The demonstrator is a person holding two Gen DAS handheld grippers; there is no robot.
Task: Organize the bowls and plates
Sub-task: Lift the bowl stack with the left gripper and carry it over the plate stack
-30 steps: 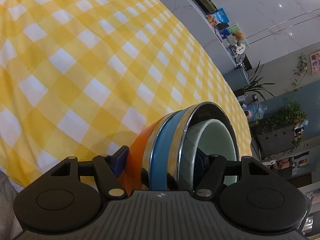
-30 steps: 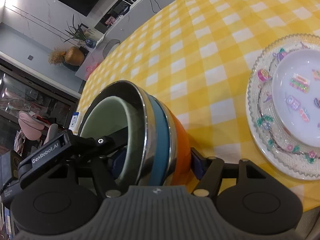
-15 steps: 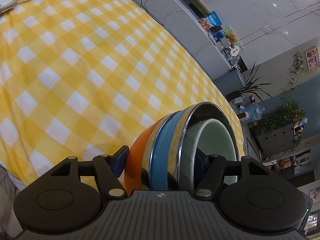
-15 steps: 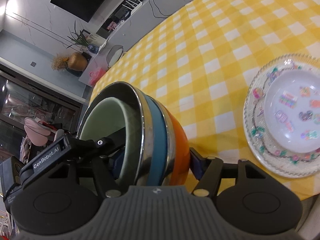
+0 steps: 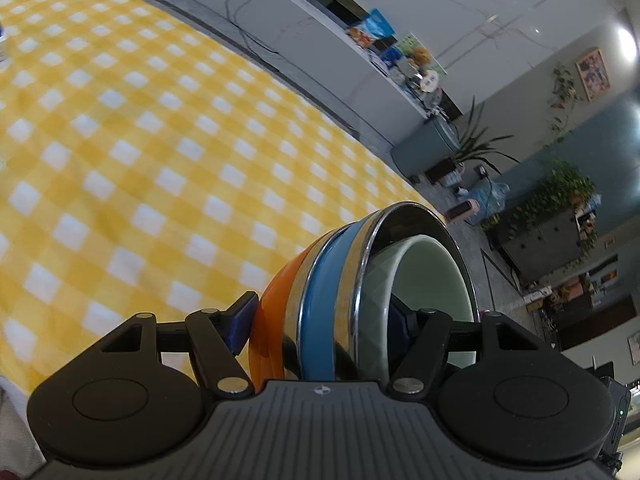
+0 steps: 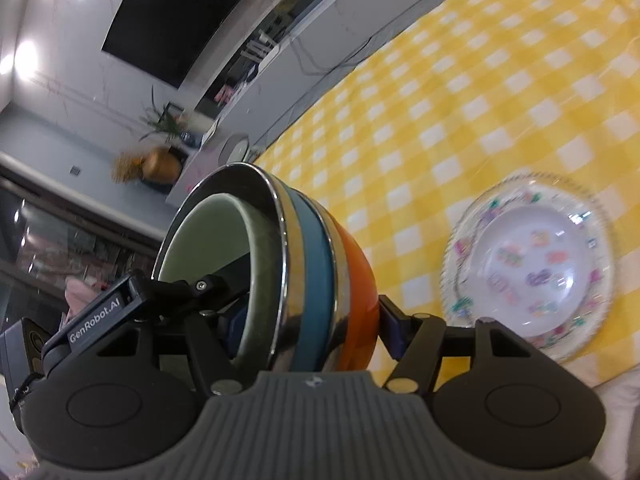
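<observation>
Nested bowl stack low centre in the left wrist view, tipped on its side with the mouth turned to the frame's right. From outside in: orange bowl, a steel one, blue bowl, steel bowl, pale green bowl innermost. Left gripper clamped on the stack: one blue pad against the orange outer wall at left, the other pad inside the green bowl at right, jaws spread wide around the nested walls. Stack raised clear of the worktop, whose yellow-and-white check cloth fills the left and centre of that frame. Beyond the cloth's far edge, at upper right, a long grey counter with packets on it, then plants and a dark cabinet at right.

Same stack centre-left in the right wrist view, mouth turned to the frame's left, orange bowl on the right side, green bowl inside. Right gripper likewise clamped on the stack: left pad inside the green bowl, right pad pressed on the orange wall. Left gripper also seen here, reaching in from lower left, its dark finger lying inside the green bowl, a label on its body.

Plates at right of that frame, resting on the check cloth near its front edge: a clear patterned plate underneath, a white one with coloured motifs nested on top. Well apart from the lifted stack. Dark wall screen at upper left.
</observation>
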